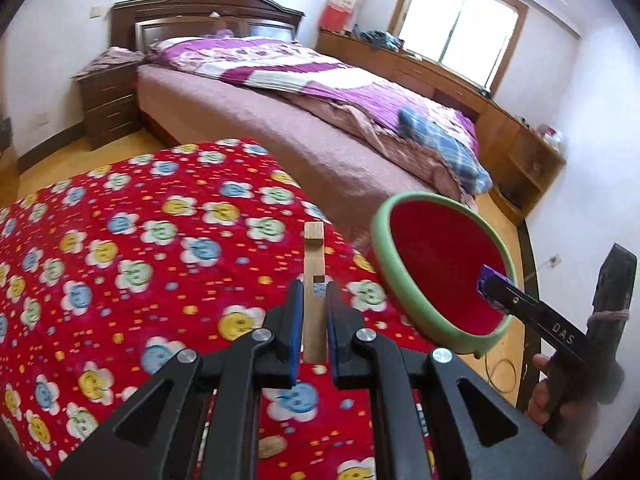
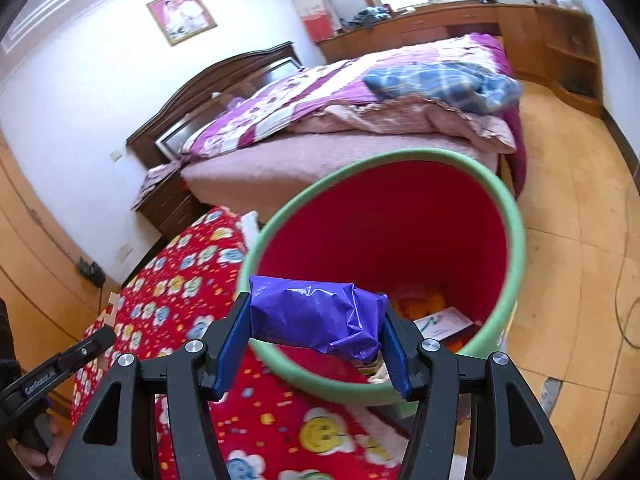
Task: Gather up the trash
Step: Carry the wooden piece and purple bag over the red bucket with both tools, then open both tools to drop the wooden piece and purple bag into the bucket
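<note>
My left gripper point(image 1: 314, 292) is shut on a light wooden stick point(image 1: 313, 256) that stands up between its blue pads above the red flowered cloth point(image 1: 132, 248). My right gripper point(image 2: 316, 320) is shut on a purple plastic wrapper point(image 2: 316, 312) and holds it over the near rim of the green bin with a red inside point(image 2: 400, 216). The bin stands at the cloth's right edge point(image 1: 432, 264) and holds paper and orange scraps point(image 2: 436, 312). In the left wrist view the right gripper's finger point(image 1: 520, 304) reaches into the bin with the wrapper point(image 1: 486, 280).
A bed with a purple quilt point(image 1: 320, 92) stands behind the cloth-covered surface. A brown nightstand point(image 1: 108, 104) is at its left. Wooden cabinets point(image 1: 460, 88) run under the window. A wood floor with a cable point(image 2: 580, 240) lies right of the bin.
</note>
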Demonstrator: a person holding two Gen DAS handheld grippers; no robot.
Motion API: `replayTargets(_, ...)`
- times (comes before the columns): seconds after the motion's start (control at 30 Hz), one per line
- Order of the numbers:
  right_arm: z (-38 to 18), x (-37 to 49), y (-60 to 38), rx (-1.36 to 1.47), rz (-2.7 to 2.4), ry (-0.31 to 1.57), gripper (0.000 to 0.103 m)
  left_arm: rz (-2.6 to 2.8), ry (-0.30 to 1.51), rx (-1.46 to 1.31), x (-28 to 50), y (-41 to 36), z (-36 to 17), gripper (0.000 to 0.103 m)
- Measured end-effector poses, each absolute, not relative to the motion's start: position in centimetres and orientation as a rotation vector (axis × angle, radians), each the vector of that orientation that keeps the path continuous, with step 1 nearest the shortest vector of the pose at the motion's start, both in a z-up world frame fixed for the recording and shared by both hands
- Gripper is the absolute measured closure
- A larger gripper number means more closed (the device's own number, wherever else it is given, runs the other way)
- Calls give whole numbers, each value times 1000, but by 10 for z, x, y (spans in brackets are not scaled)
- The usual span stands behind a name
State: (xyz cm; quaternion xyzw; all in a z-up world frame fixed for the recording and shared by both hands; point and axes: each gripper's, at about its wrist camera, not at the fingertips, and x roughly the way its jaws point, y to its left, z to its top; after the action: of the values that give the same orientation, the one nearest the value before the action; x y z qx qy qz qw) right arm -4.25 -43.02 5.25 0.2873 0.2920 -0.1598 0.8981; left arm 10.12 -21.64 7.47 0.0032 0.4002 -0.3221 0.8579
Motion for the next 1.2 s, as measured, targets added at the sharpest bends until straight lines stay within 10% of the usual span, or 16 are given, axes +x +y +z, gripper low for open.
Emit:
replayTargets(0.93, 40, -66, -483, 614, -381, 505, 28, -893, 860, 167, 93, -354, 53, 93)
replayTargets(1.2, 39, -71, -483, 611, -383, 511, 28, -854, 889, 181, 92, -352, 47, 67)
